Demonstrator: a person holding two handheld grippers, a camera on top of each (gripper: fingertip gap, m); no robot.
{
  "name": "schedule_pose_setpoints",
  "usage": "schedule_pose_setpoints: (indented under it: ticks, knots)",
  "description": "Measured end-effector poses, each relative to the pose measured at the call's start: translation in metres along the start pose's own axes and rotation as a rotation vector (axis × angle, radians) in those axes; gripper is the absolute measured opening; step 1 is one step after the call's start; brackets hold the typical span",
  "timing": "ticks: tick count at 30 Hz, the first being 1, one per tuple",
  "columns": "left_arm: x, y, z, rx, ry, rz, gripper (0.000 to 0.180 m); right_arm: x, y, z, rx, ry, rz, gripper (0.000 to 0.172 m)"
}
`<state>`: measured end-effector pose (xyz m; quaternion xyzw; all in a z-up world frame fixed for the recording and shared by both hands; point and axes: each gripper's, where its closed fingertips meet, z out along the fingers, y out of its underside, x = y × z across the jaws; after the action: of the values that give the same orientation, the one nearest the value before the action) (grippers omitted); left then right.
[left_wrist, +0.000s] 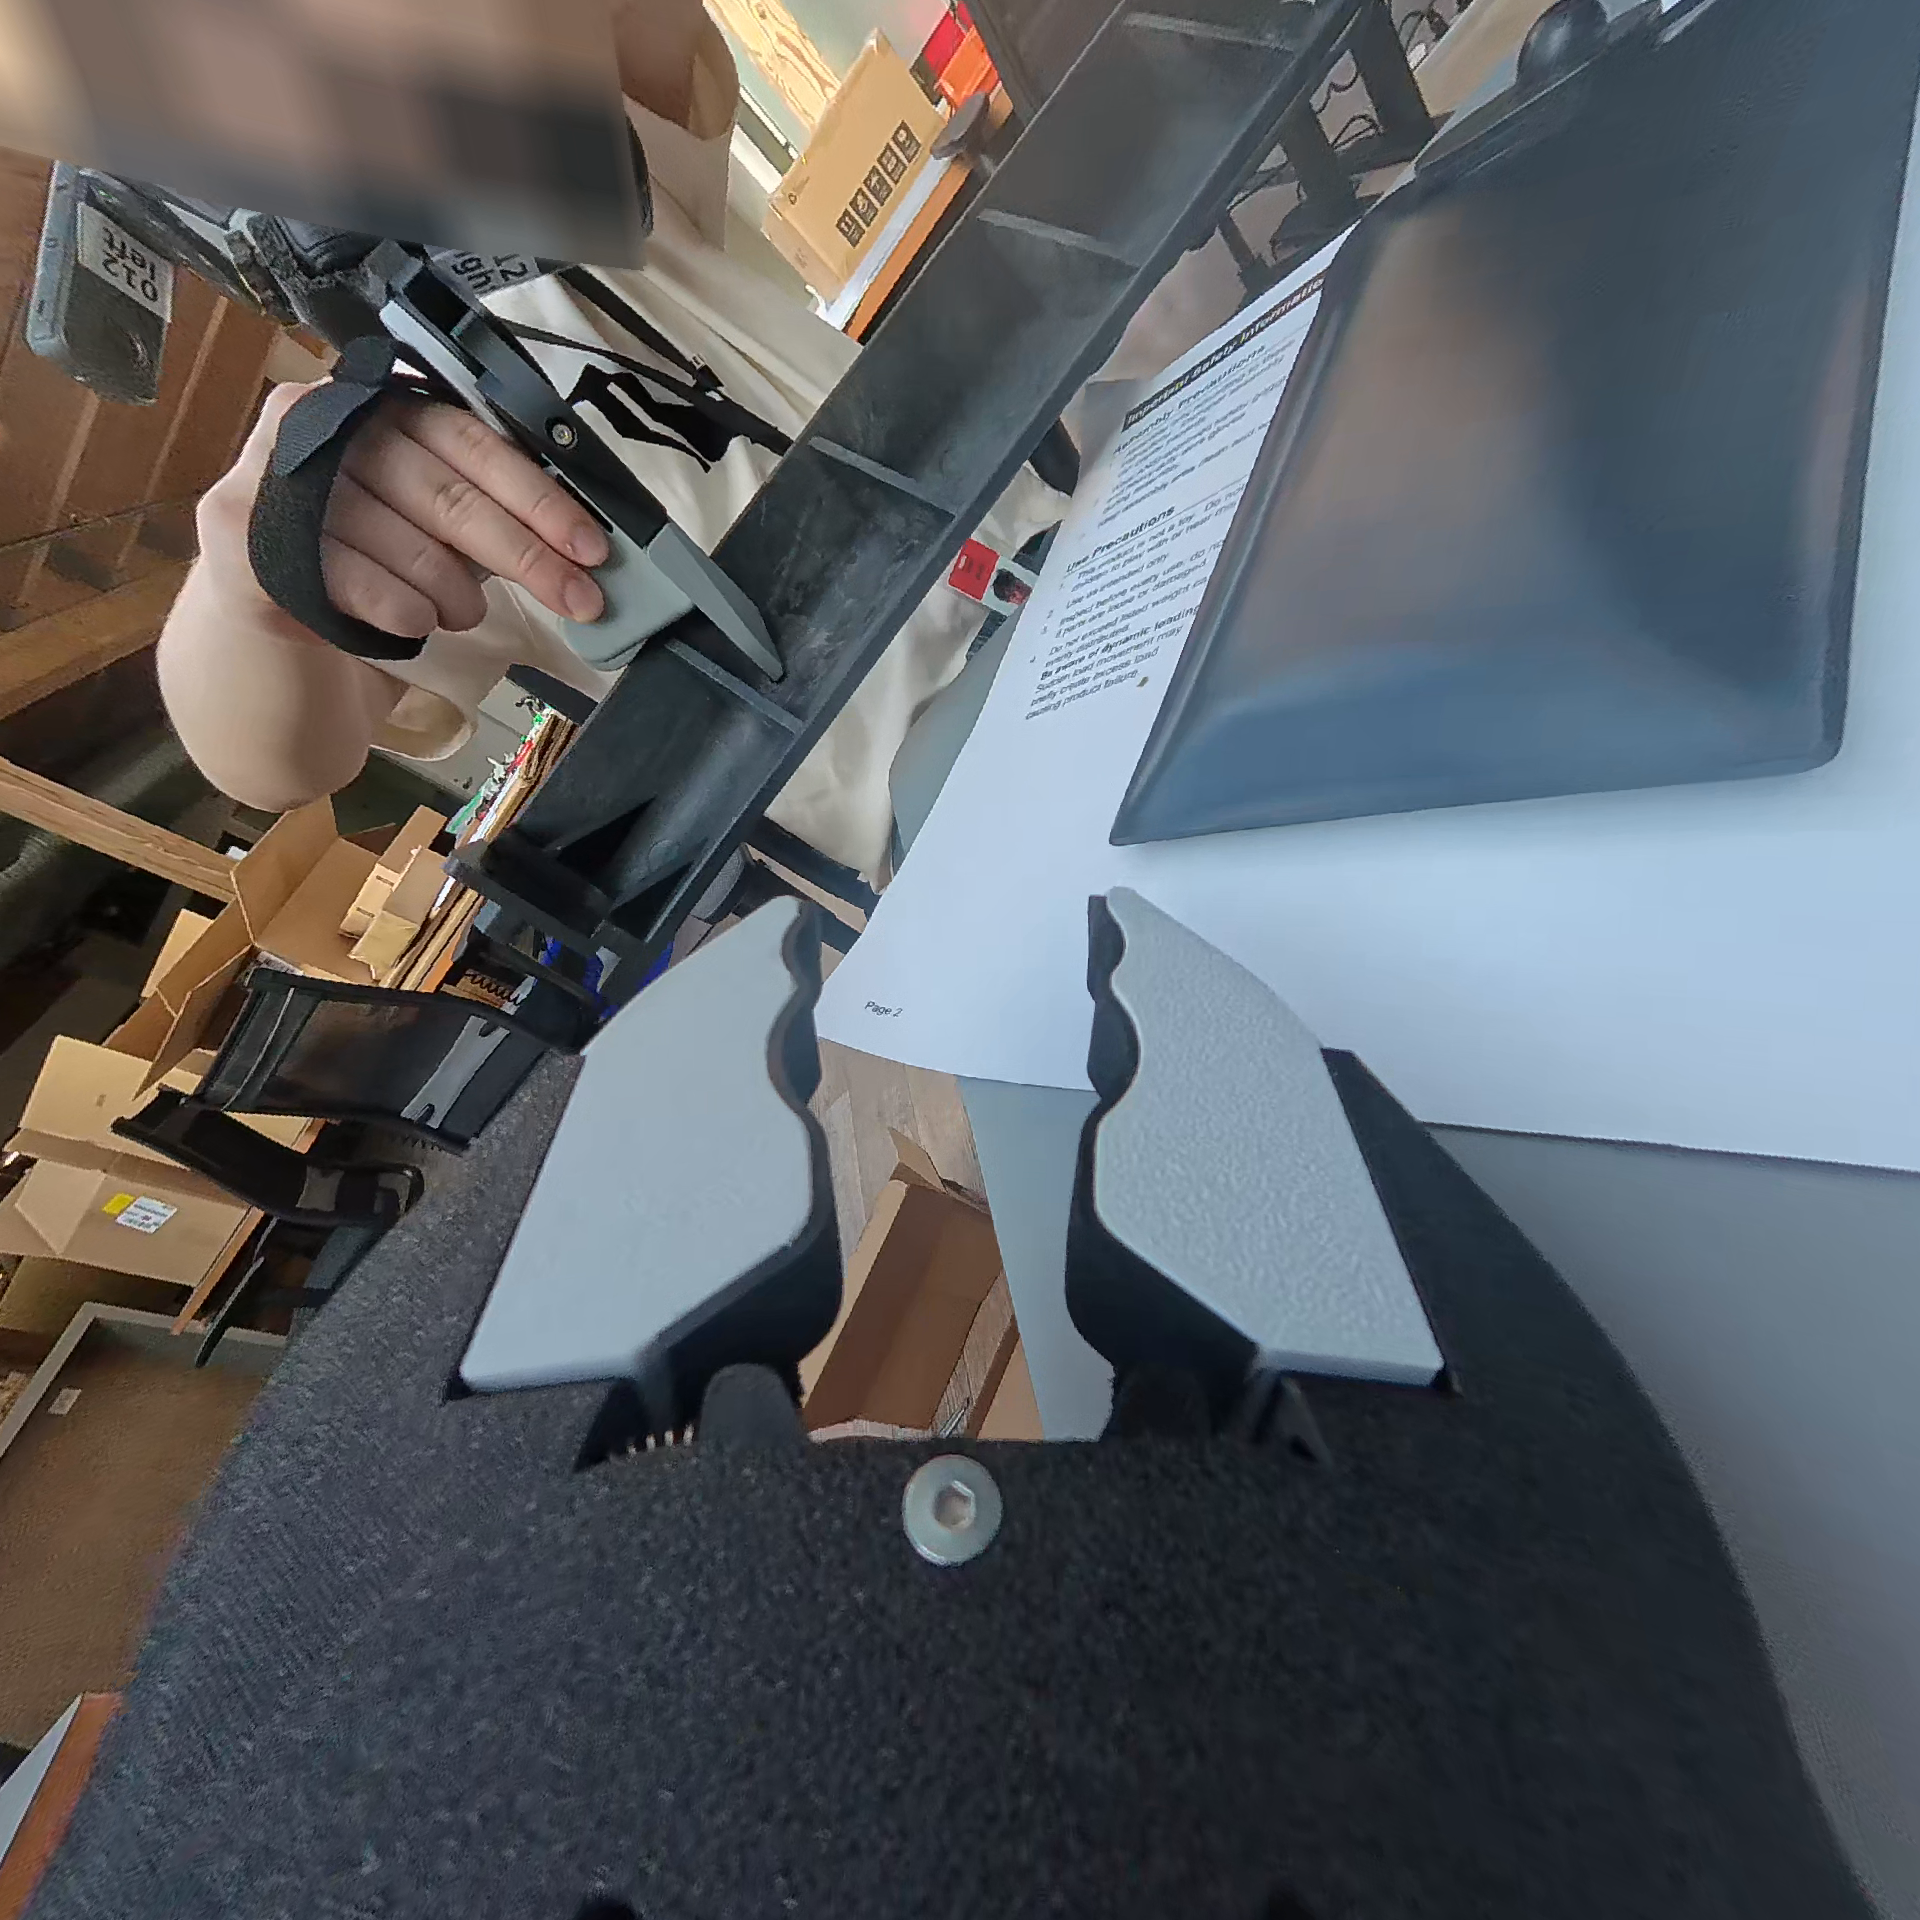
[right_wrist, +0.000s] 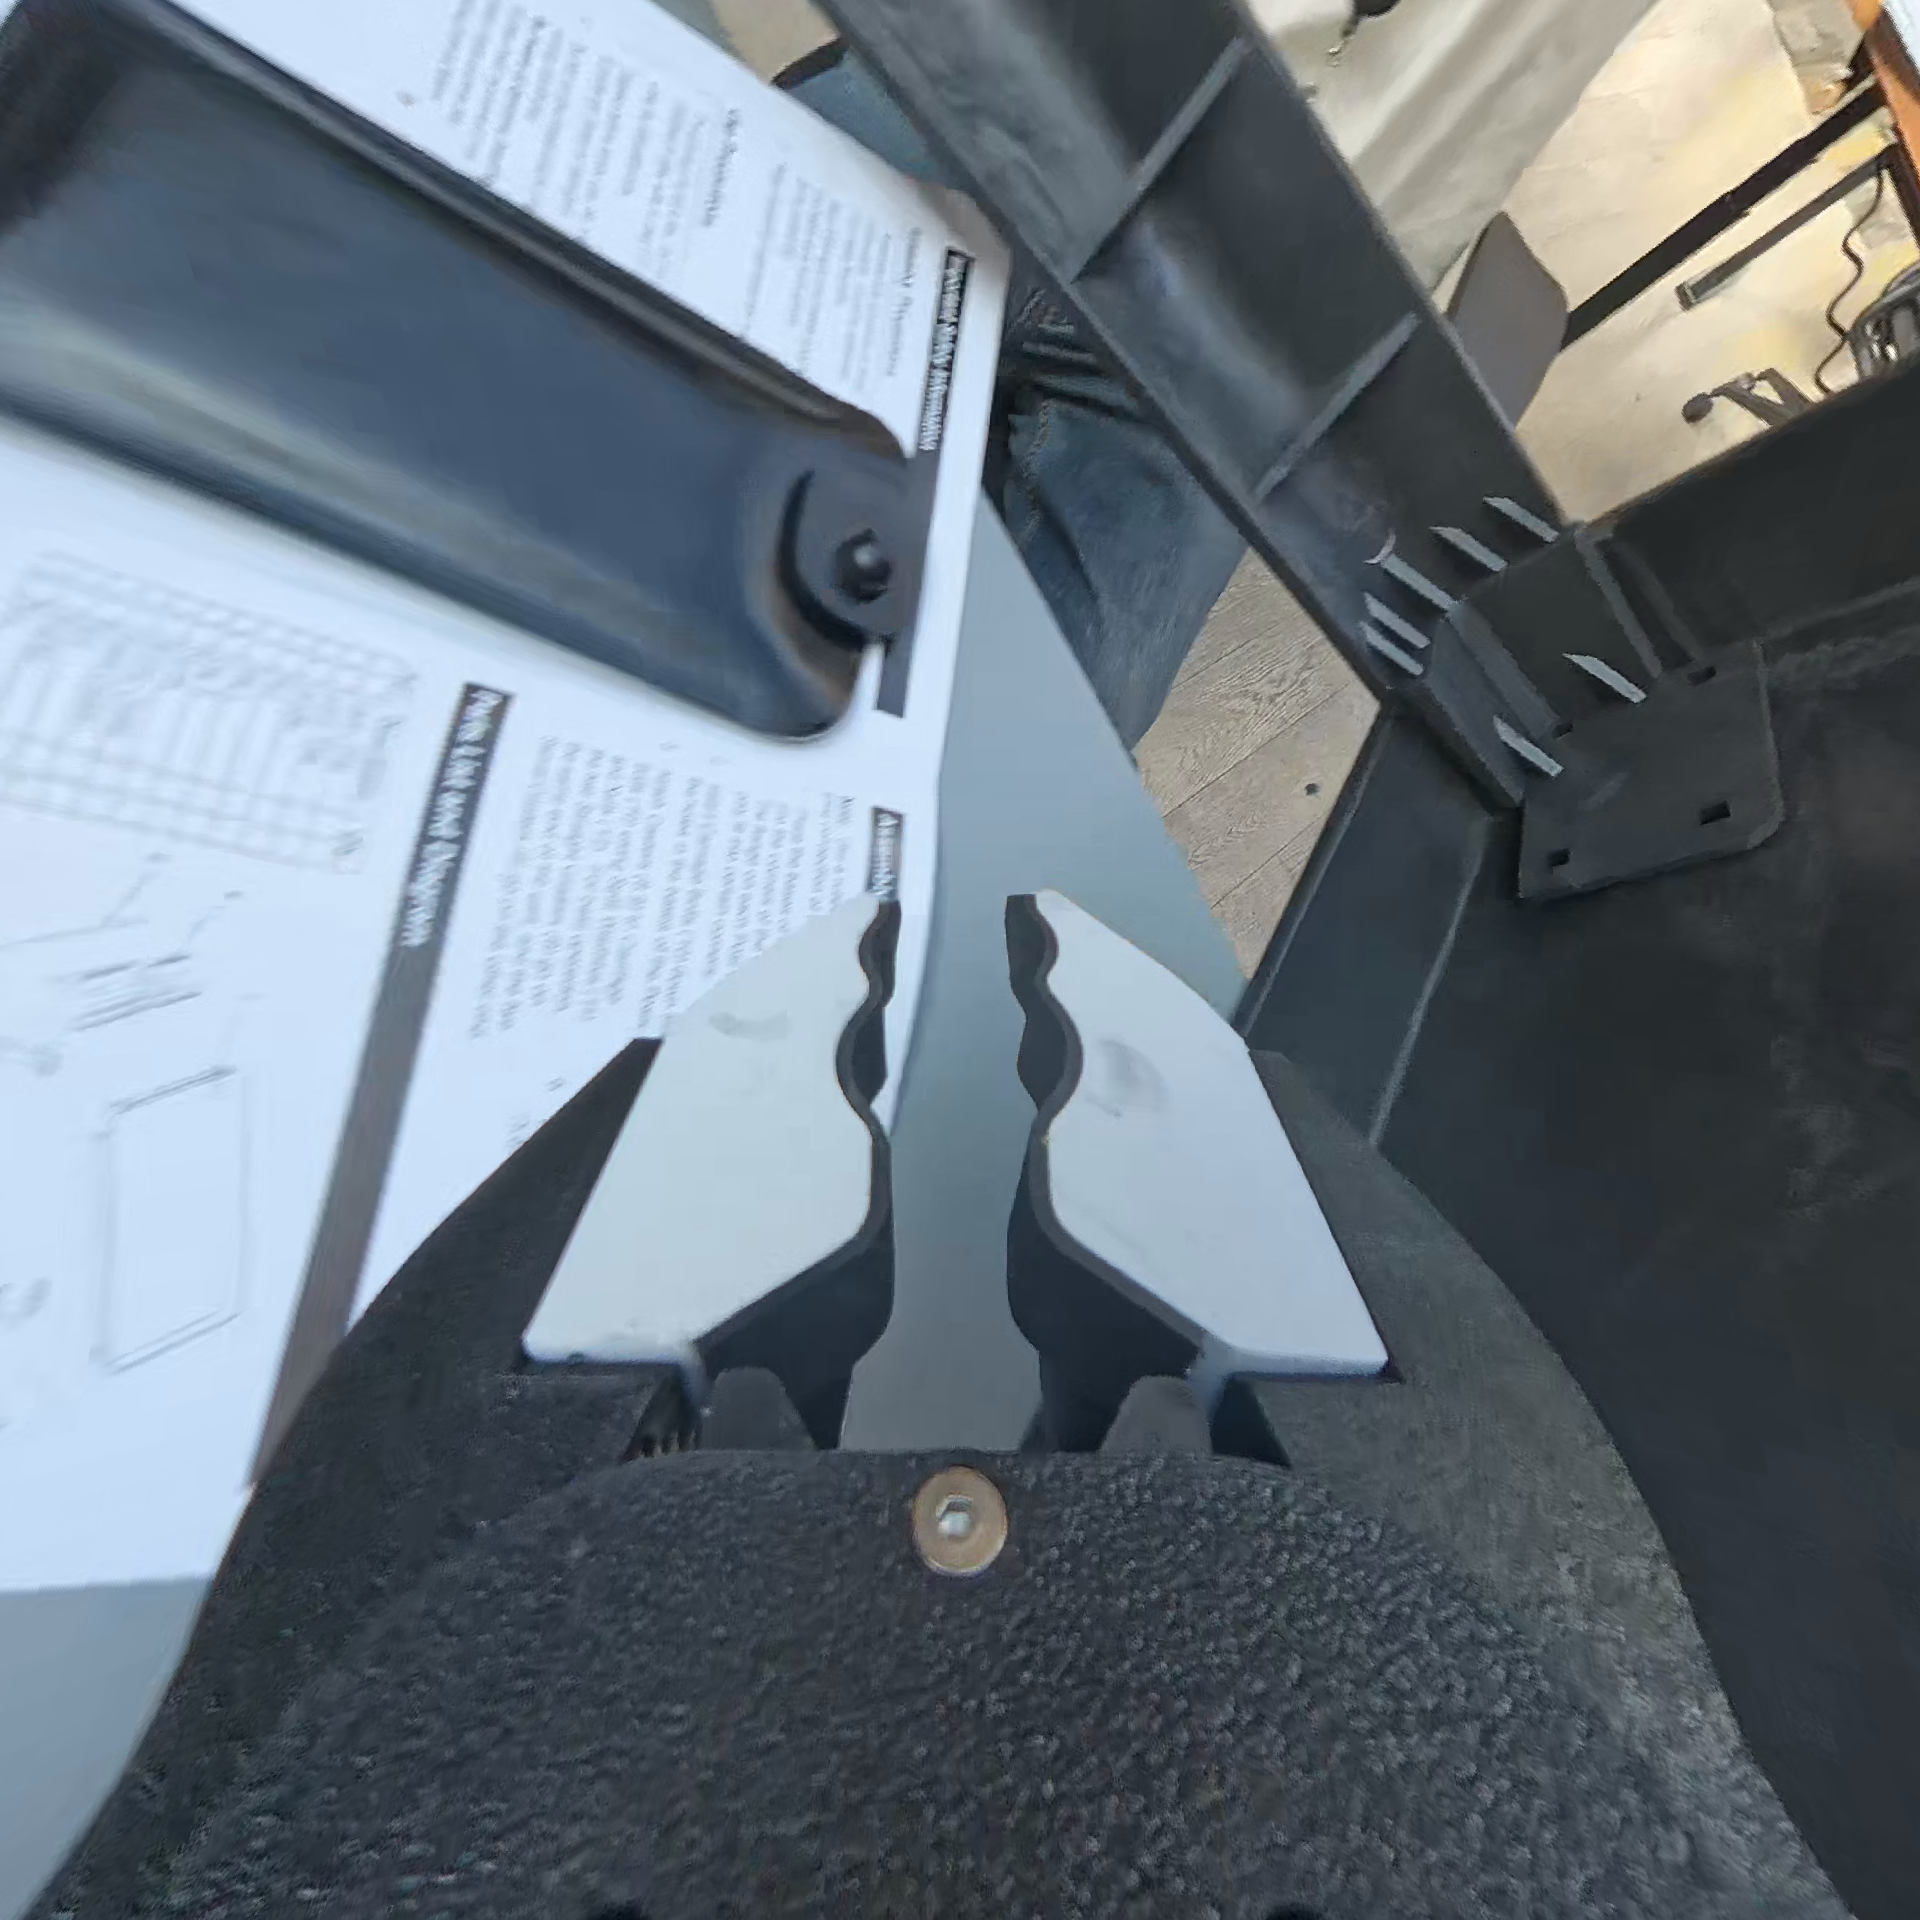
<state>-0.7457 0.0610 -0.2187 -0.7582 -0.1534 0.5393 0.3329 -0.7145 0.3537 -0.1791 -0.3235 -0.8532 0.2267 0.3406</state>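
Left wrist view first, closest stuff first. The left tool (left_wrist: 945, 935) has its two grey fingers spread wide with nothing between them, just the bench (left_wrist: 1662, 1299) edge and a bit of wood floor underneath. It hangs over the corner of a white printed sheet (left_wrist: 1143, 987) lying on the bench.

At about 1 o'clock, one shallow black tray (left_wrist: 1558, 468) sits on that sheet and covers part of the print. One long black ribbed beam (left_wrist: 831, 540) cuts across from 8 o'clock up to 1 o'clock, and it blocks a good chunk of the person behind it. A hand (left_wrist: 416, 540) with a black strap round it holds the other tool at 10 o'clock. That tool's tips are right at the beam, but from here I can't tell if they touch it.

Down at 8 to 9 o'clock there are several cardboard boxes (left_wrist: 104, 1195) on the floor, some with flaps open. I can't make out what's in them.

In the right wrist view, the right tool (right_wrist: 951, 914) is partly open, with a narrow gap and only bare grey bench showing through it, so it's gripping nothing. The printed paper is at 9 to 11 o'clock. It could be two sheets side by side, but it's blurry. The tray lies on it at 10 o'clock, with a round knob (right_wrist: 862, 566) at its corner. The beam runs from 12 to 2 o'clock and meets a big black panel (right_wrist: 1662, 1143) at a bracket (right_wrist: 1642, 821), well clear of the fingers.
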Motion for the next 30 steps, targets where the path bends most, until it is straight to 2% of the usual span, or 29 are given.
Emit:
schedule_pose_setpoints:
  ticks: [7,10,13,19,30]
  knots:
    - [0.0,0.002,-0.003,-0.01,-0.019,0.034,0.046,-0.15,0.007,-0.093,-0.116,-0.151,-0.236,0.025]
    - [0.001,0.002,-0.004,-0.012,-0.02,0.051,0.044,-0.203,0.021,-0.129,-0.083,-0.232,-0.202,0.026]
    - [0.003,0.001,-0.004,-0.015,-0.02,0.068,0.041,-0.238,0.035,-0.15,-0.023,-0.302,-0.118,0.026]
    - [0.008,-0.002,-0.004,-0.009,-0.017,0.125,0.036,-0.253,0.064,-0.162,-0.014,-0.363,0.009,0.027]
    - [0.006,-0.001,-0.002,-0.002,-0.002,0.069,0.036,-0.248,0.079,-0.162,0.035,-0.439,0.193,0.024]
